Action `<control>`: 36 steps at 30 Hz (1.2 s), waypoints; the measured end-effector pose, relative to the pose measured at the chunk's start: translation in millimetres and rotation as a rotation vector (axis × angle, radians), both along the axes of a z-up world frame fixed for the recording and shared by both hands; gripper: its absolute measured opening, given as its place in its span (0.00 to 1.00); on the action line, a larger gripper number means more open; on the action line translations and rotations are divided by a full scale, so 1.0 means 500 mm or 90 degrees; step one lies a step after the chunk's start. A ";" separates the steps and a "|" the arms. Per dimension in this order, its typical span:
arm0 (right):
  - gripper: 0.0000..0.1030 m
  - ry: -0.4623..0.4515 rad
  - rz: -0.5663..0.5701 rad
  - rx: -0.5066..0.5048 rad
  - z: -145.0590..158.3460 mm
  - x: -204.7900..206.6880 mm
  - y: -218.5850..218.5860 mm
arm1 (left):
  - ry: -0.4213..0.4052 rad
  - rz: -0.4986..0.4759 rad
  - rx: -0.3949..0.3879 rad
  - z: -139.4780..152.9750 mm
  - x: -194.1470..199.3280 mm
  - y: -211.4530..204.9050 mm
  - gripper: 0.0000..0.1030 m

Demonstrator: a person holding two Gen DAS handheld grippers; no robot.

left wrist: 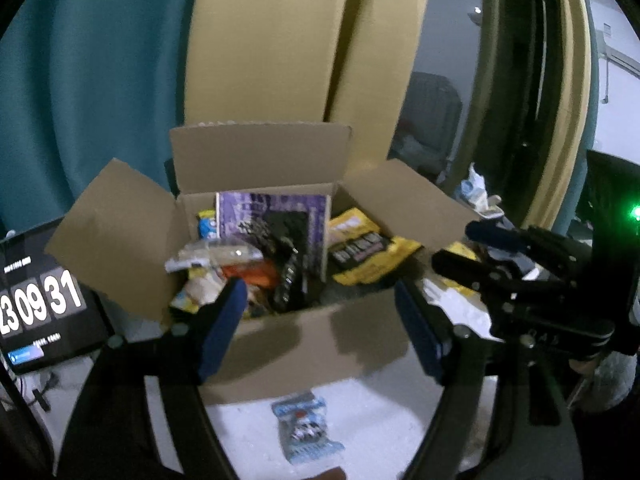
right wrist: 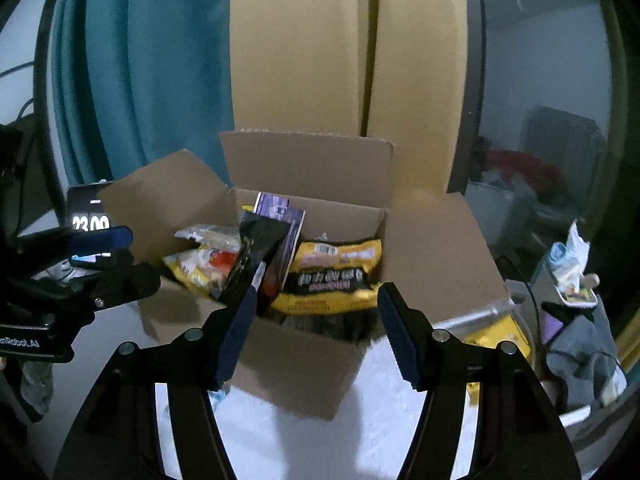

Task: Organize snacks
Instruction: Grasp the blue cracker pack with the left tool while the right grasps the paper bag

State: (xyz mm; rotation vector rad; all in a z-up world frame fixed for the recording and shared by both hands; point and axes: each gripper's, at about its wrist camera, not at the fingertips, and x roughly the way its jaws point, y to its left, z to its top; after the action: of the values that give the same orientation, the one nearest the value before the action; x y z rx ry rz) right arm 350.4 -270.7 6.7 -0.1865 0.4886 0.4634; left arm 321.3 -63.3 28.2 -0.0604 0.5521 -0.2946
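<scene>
An open cardboard box [left wrist: 312,344] [right wrist: 296,364] stands on the white table with its flaps spread. Inside it are a purple carton [left wrist: 272,212] [right wrist: 280,216], a yellow-and-black bag [left wrist: 364,252] [right wrist: 332,280], a black packet [right wrist: 256,256] and pale yellow packets [left wrist: 200,284] [right wrist: 196,268]. A small blue snack packet [left wrist: 306,432] lies on the table in front of the box. My left gripper [left wrist: 320,328] [right wrist: 128,256] hovers open before the box's front wall, with nothing between its pads. My right gripper [right wrist: 318,332] [left wrist: 460,246] is open too, beside the box's right flap, holding nothing.
A dark tablet [left wrist: 36,308] showing white digits leans at the left. Tall cardboard sheets [left wrist: 300,40] and a teal curtain [left wrist: 100,80] rise behind the box. To the right lie a yellow packet [right wrist: 496,336], a tissue pack [right wrist: 572,268] and grey cloth [right wrist: 580,344].
</scene>
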 end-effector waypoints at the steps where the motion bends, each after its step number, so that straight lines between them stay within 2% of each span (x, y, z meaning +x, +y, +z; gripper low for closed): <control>1: 0.64 0.000 -0.001 0.001 -0.003 -0.011 -0.007 | 0.000 -0.001 0.000 -0.002 -0.009 -0.004 0.75; 8: 0.64 0.011 -0.010 0.009 -0.034 -0.072 -0.051 | 0.018 -0.013 -0.003 -0.031 -0.069 -0.048 0.76; 14: 0.64 0.043 -0.019 0.011 -0.088 -0.114 -0.094 | 0.051 -0.023 -0.011 -0.081 -0.110 -0.091 0.76; 23: 0.65 0.116 -0.035 0.022 -0.197 -0.161 -0.151 | 0.125 -0.026 -0.017 -0.178 -0.157 -0.138 0.76; 28: 0.70 0.154 -0.036 0.017 -0.253 -0.185 -0.160 | 0.175 -0.034 -0.010 -0.234 -0.185 -0.165 0.76; 36: 0.71 0.180 -0.037 -0.007 -0.309 -0.202 -0.172 | 0.228 -0.041 0.012 -0.290 -0.226 -0.208 0.76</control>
State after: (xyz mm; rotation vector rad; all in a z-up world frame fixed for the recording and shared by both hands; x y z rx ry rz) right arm 249.5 -356.7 -147.7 -0.1172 0.7710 0.4322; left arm 208.2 -167.5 -116.9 -0.0783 0.9138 -0.3439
